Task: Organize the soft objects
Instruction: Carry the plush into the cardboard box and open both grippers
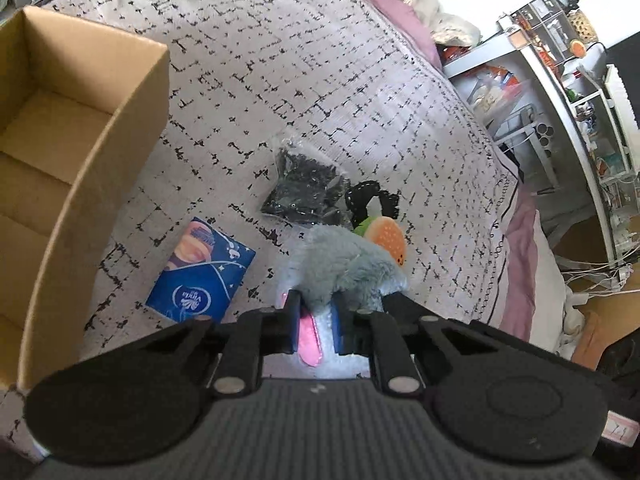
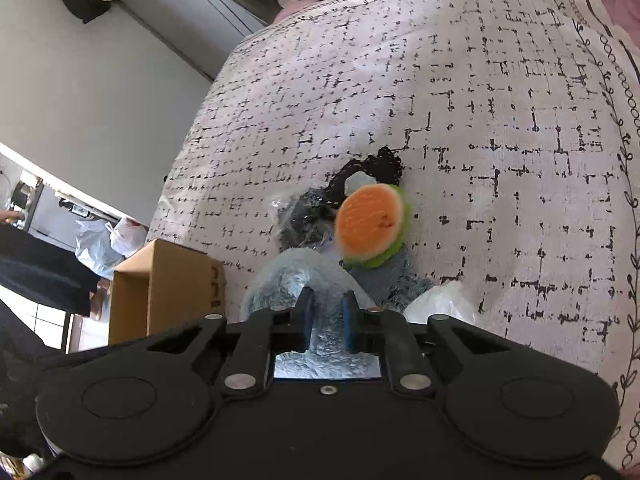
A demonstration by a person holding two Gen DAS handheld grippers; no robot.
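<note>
Grey plush (image 1: 344, 268) clamped in my left tongs (image 1: 316, 320) and right tongs (image 2: 326, 320), both fully closed on fur; thin pinch may slip before box (image 1: 80, 140).

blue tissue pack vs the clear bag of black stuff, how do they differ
The blue tissue pack is a neat opaque block with printed wrapping; the clear bag of black stuff is see-through, crinkled and lumpy. The tissue pack lies alone, near the cardboard box; the bag touches the pile of soft toys. Both rest on the patterned bedspread.
</note>
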